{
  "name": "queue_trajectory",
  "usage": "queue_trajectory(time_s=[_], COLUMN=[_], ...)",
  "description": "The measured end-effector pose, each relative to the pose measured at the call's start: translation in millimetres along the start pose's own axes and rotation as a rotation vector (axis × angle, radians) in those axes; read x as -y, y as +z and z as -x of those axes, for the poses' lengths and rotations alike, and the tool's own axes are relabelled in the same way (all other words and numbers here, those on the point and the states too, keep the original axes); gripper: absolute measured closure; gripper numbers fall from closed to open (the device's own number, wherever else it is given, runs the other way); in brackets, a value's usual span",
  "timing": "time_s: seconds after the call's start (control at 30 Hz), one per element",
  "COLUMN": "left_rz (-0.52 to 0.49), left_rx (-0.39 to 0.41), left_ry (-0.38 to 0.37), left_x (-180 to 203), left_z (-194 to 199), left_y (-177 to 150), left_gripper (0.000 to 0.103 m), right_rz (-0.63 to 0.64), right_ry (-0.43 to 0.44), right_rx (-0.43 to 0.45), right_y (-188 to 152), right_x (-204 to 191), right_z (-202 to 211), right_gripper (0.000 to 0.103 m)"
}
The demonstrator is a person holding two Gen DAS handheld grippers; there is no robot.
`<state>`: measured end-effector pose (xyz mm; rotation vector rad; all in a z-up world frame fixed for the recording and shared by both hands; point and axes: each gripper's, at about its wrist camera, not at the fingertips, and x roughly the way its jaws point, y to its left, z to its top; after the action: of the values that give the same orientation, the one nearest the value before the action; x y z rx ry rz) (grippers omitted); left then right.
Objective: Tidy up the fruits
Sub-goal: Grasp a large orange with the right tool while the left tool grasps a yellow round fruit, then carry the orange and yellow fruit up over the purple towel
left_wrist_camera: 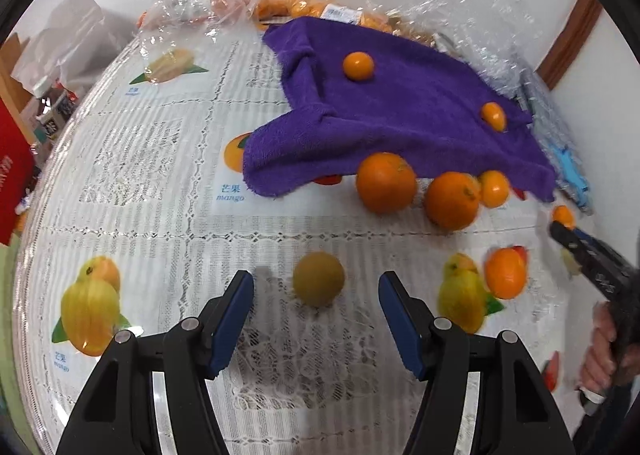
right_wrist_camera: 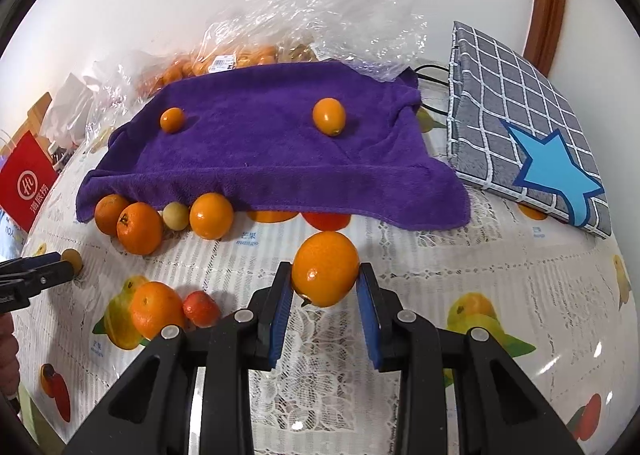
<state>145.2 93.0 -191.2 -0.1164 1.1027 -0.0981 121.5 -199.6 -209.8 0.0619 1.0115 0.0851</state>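
Right gripper jaws clamp a kumquat, seemingly lifted before the purple towel.

We count two kumquats on one purple towel, one more clamped in the near gripper, four oranges, two pale round fruits, one grey checked cloth far right.

fluffy purple cloth towel, crinkly clear plastic bag (glossy), lace-patterned tablecloth.
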Motion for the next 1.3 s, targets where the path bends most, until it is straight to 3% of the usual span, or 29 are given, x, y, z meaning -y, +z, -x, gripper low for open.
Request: queue_trajectory(time_s=[0.07, 0.13, 0.2, 0.23, 0.7, 1.3], left_rz=[-0.008, -0.023, -0.042, -0.044, -0.001, 0.08], left_rx=[0.015, 0.02, 0.024, 0.022, 0.076, 0.126], left_ry=[0.036, 0.07, 0.091, 0.082, 0.026, -0.047], left_x=[3.1, 6.2, 8.0, 7.7, 5.9, -4.0], left_z=[-1.1, -1.6, -0.9, -0.4, 28.7, 38.2], left_y=[-0.7, -1.5, -1.7, -0.9, 10.7, 35.8], left_gripper=[0.041, 0.053, 0.074, 0.076, 0.076, 0.076], right_rz=[-0.002, -0.004, -0.011, -0.016, -0.003, -0.011], right_ry=[-0.005, -0.013, -0.02, -0.021, -0.007, -0.008], right_rx=[-0.004, -0.011, -0.011, -0.01, 0.013, 0.068], right_y=[-1.1, -1.9, -1.9, -1.3, 4.0, 27.6], right_x=[2.7, 5.2, 7.8, 8.2, -2.3, 3.9], right_z=[0.2, 0.0, 0.6, 0.7, 11.4, 21.7], right_gripper=[0.071, 0.071, 0.071, 0.071, 0.071, 0.071])
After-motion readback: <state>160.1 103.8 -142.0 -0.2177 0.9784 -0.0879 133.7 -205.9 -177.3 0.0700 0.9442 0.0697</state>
